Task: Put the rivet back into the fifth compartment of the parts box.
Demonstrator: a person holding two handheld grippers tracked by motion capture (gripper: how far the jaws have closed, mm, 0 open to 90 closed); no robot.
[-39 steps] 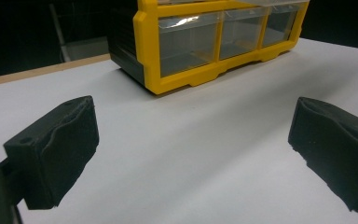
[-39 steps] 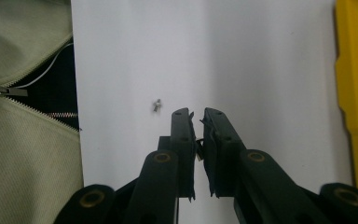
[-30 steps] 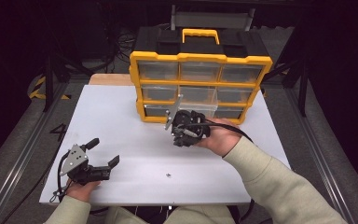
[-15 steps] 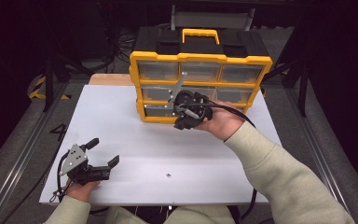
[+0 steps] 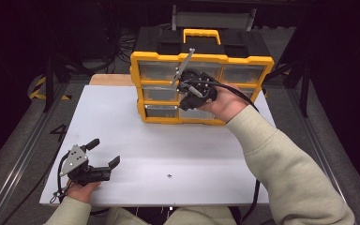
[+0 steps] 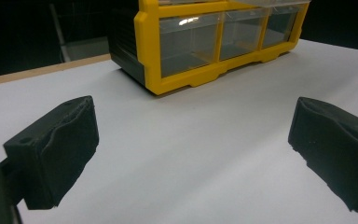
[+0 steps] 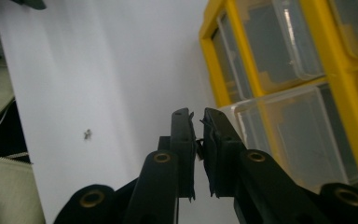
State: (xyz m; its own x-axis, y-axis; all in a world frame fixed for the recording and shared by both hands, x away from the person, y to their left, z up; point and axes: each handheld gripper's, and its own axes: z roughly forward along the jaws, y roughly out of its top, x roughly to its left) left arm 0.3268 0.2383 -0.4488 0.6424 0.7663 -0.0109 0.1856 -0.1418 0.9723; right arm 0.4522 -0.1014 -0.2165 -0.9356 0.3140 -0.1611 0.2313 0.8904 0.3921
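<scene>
- High view: a yellow drawer organiser (image 5: 201, 58) with clear drawers stood at the far side of the white desk (image 5: 192, 150), its carry handle (image 5: 201, 33) on top.
- The right hand-held gripper (image 5: 190, 96) hung just in front of the organiser's middle column of drawers, with its jaws pressed together.
- The left hand-held gripper (image 5: 104, 152) rested at the near left corner of the desk, well apart from the organiser, with its jaws spread wide and nothing between them.
- A tiny dark part (image 5: 168, 176), too small to identify, lay alone on the near desk.
- Left gripper view: the left hand-held gripper (image 6: 193, 119) stood wide over the bare desk (image 6: 191, 196), facing the organiser (image 6: 149, 46). The drawers seen here looked empty.
- Right gripper view: the right hand-held gripper (image 7: 196, 114) was closed to a sliver beside the organiser (image 7: 214, 60). I could not tell whether anything tiny was pinched in it.
- The small part (image 7: 87, 134) lay below on the desk (image 7: 98, 70).
- Risk: closed jaws would likely slip off a smooth drawer front, and a push could shove the light organiser backwards.
- Risk: a sleeve or trailing cable could sweep the small part off the desk.
- No brand, label or writing was legible anywhere.
</scene>
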